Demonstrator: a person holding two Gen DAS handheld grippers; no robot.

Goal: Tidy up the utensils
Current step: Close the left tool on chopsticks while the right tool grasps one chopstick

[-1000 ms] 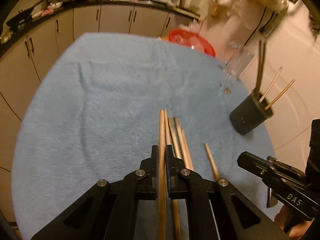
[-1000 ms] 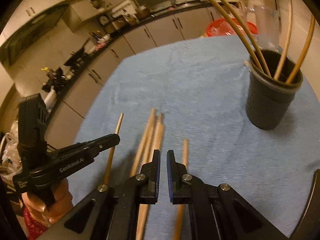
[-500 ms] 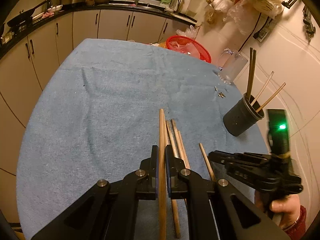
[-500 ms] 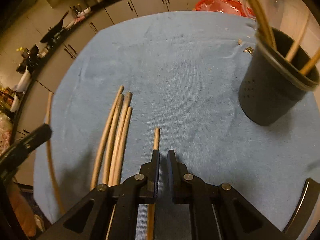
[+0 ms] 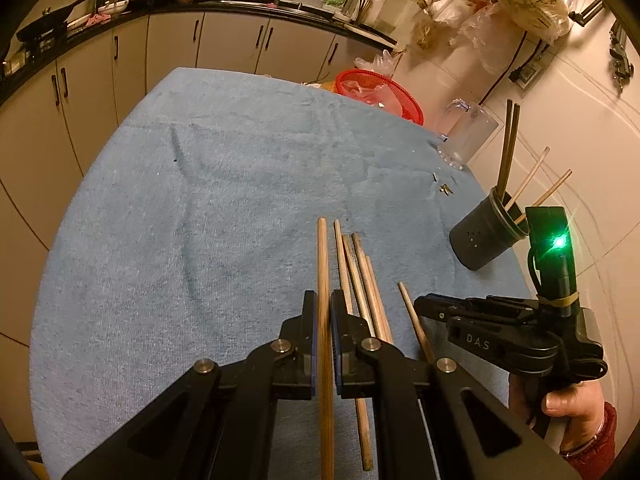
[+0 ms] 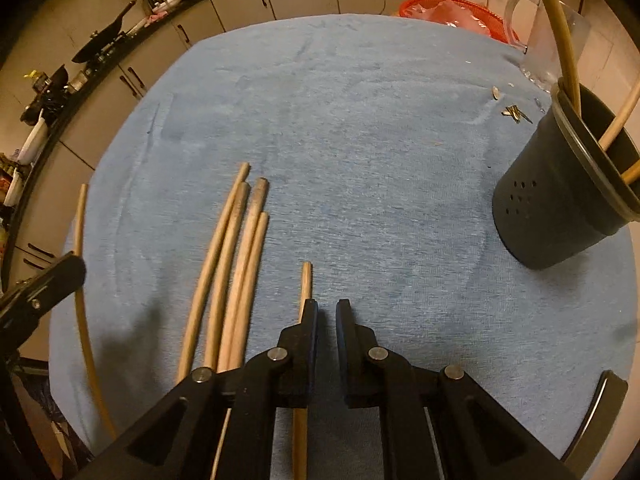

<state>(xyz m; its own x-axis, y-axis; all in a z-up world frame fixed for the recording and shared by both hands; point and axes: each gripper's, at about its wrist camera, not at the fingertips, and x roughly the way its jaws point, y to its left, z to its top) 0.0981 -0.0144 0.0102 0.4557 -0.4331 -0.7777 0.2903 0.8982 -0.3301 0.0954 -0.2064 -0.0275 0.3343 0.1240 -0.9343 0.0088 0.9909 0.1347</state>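
Wooden chopsticks are the items under handling, and they are lying on a blue towel (image 6: 360, 140) that is covering the table. The left gripper (image 5: 324, 308) is clamping one chopstick (image 5: 322, 264) between fully closed jaws, with the stick running forward past the pads and back beneath the body. A loose group of four chopsticks (image 6: 236, 264) is lying side by side on the cloth, just right of the held one in the left wrist view. A single chopstick (image 6: 306, 284) is resting apart from that group, near the right gripper (image 6: 326, 316). That gripper's jaws are standing nearly closed with only a narrow gap and are gripping nothing; the single stick is passing under its left finger (image 6: 308, 320) rather than between the pads. A dark perforated holder (image 6: 560, 200) is standing upright towards the table edge, well apart from the loose sticks, already carrying several chopsticks.

Assessment: the sticks are appearing light, stiff and slender, round in section, so they are likely to roll or pivot under a poor pinch. The smooth finish is suggesting some slip. The soft pile is offering little clearance beneath a lying stick. Taking hold near mid-length, squarely across the shaft, is judged the safest grip. A hold near one end is risking droop and swing during transfer to the holder.
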